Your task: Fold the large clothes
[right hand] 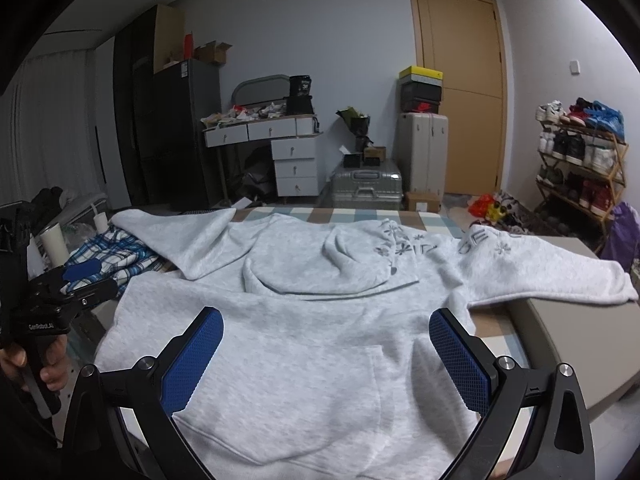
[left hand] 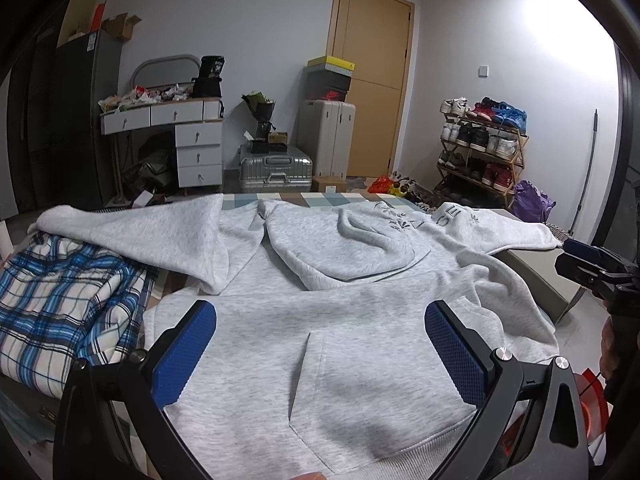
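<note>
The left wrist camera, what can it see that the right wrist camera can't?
Only the left wrist view shows the right gripper at its right edge. Only the right wrist view shows the left gripper, the hand holding it, and white curtains. Both show the light grey hooded sweatshirt spread flat, the blue-and-white plaid garment, and the tan wooden door.

hoodie (left hand: 320, 340) light heather grey, darker grey print near the far end; shirt (left hand: 60, 308) blue/white plaid; bedsheet (left hand: 316, 199) teal/white/brown check; gripper pads (right hand: 192, 364) blue on black frames; door (left hand: 372, 80) tan
</note>
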`<state>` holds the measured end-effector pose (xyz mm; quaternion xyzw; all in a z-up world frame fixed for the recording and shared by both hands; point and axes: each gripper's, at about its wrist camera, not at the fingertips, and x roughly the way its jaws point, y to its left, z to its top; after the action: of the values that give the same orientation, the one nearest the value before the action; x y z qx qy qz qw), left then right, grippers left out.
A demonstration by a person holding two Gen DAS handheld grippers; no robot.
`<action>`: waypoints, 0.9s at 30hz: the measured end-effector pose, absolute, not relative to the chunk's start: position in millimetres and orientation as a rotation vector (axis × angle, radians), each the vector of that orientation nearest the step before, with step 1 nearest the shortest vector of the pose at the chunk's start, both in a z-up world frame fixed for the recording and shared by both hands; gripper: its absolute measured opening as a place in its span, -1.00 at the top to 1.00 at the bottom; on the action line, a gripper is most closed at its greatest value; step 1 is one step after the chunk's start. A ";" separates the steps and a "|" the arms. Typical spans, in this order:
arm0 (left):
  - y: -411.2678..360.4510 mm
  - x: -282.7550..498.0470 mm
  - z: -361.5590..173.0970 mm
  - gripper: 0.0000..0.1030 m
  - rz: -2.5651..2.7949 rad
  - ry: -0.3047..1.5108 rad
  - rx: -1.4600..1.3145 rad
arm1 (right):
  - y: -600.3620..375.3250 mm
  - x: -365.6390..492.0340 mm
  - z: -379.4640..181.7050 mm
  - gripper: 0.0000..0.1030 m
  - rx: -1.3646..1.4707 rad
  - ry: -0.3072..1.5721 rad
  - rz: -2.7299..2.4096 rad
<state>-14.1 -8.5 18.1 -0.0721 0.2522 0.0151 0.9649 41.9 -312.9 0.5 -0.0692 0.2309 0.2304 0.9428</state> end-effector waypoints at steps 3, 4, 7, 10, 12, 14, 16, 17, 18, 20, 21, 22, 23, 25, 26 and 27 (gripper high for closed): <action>-7.5 -11.3 14.0 -0.98 0.026 0.525 -0.153 | -313.4 42.8 3.1 -1.00 -0.145 0.464 0.463; -7.7 -11.7 13.4 -0.98 0.026 0.527 -0.153 | -313.9 43.0 3.7 -1.00 -0.139 0.458 0.463; -6.5 -12.4 12.5 -0.98 0.026 0.532 -0.159 | -314.2 46.4 2.4 -1.00 -0.121 0.455 0.460; -7.1 -14.6 12.7 -0.98 0.021 0.530 -0.157 | -309.8 51.8 -3.3 -1.00 -0.135 0.476 0.454; -7.8 -14.6 13.2 -0.98 0.022 0.530 -0.152 | -308.4 52.0 -5.4 -1.00 -0.139 0.472 0.455; -8.3 -14.2 13.4 -0.98 0.019 0.530 -0.151 | -308.2 52.9 -8.1 -1.00 -0.134 0.475 0.466; -9.9 -12.7 12.3 -0.98 0.018 0.537 -0.143 | -308.8 55.4 -11.8 -1.00 -0.137 0.487 0.467; -11.1 -12.0 11.5 -0.98 0.021 0.539 -0.137 | -309.6 56.4 -13.2 -1.00 -0.137 0.489 0.465; -12.3 -10.5 10.4 -0.98 0.026 0.544 -0.131 | -310.8 57.8 -14.9 -1.00 -0.135 0.492 0.462; -13.9 -8.7 7.8 -0.98 0.028 0.554 -0.129 | -314.0 61.4 -18.5 -1.00 -0.122 0.504 0.465; -15.3 -7.4 6.5 -0.98 0.027 0.560 -0.125 | -315.1 62.6 -19.7 -1.00 -0.120 0.509 0.465; -15.6 -8.2 5.2 -0.98 0.027 0.562 -0.121 | -316.0 63.6 -20.7 -1.00 -0.119 0.513 0.462; -16.7 -8.0 4.3 -0.98 0.028 0.564 -0.114 | -317.4 65.2 -21.7 -1.00 -0.119 0.515 0.456; -17.5 -7.8 3.1 -0.98 0.026 0.568 -0.109 | -320.2 66.5 -22.7 -1.00 -0.115 0.513 0.450; -16.8 -7.6 2.6 -0.98 0.023 0.570 -0.113 | -322.4 66.6 -23.4 -1.00 -0.111 0.512 0.448; -16.2 -7.5 1.7 -0.98 0.020 0.572 -0.117 | -325.0 66.7 -24.2 -1.00 -0.106 0.510 0.444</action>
<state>-7.5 -16.2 1.7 -0.0578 0.2817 0.0097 0.9577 66.7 -325.0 -24.2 -0.0521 0.2502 0.2178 0.9419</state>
